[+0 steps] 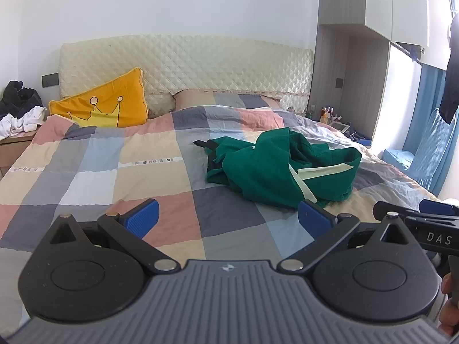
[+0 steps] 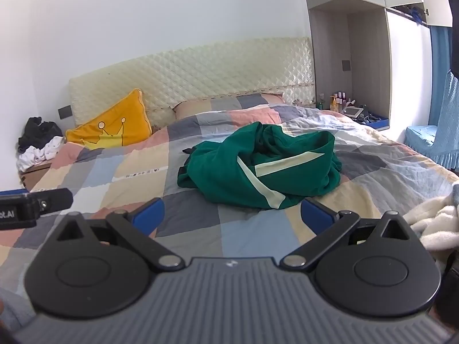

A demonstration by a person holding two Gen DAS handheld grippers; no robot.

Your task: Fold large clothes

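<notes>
A home bedroom: a bed [image 1: 114,172] with a checked quilt, quilted headboard [image 1: 200,63] at 12 o'clock, yellow pillow [image 1: 114,100] at 10, wardrobe [image 1: 358,57] at 2.

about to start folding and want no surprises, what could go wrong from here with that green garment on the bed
1. The green garment lies crumpled in a heap, so a grab may catch several layers at once and lift a bunch, not an edge.
2. It sits on a loose patchwork quilt; a low pinch could take the quilt too.
3. A white fluffy fabric lies close by the right gripper, whose jaws stand open, and may snag.
</notes>
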